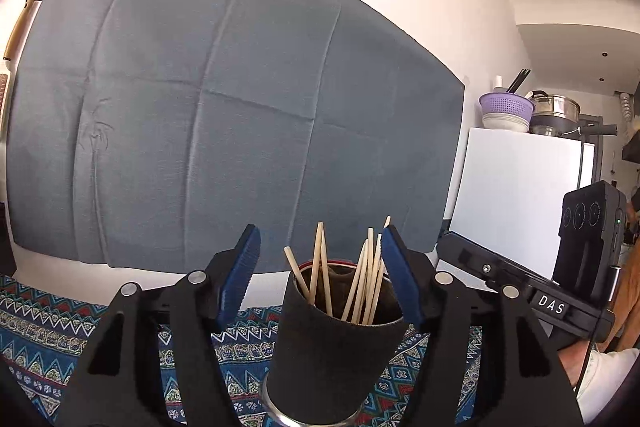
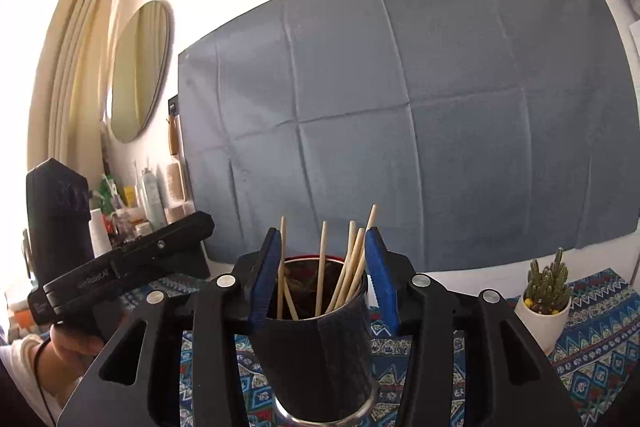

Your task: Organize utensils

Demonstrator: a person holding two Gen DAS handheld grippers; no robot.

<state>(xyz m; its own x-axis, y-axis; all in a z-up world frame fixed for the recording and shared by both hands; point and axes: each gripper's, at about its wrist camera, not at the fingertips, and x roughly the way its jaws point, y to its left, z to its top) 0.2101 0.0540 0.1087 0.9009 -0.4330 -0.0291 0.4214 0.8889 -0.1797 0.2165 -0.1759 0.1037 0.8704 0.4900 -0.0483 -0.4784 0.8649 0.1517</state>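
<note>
On patterned cloth (image 2: 600,331) | dark cup (image 2: 320,347) | holds chopsticks (image 2: 322,267) upright

right tool (image 2: 322,275) spread astride dark cup (image 2: 320,351) | chopsticks (image 2: 322,267) inside | cactus pot (image 2: 546,311) right

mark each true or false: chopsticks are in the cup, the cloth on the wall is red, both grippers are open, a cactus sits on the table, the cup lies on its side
1. The chopsticks are in the cup. True.
2. The cloth on the wall is red. False: it is grey-blue.
3. The left gripper and the right gripper are open. True: each has its jaws apart, one on each side of the cup, with none clearly pressing on it.
4. A cactus sits on the table. True: it stands in a white pot on the patterned tablecloth.
5. The cup lies on its side. False: it stands upright, mouth up.
</note>
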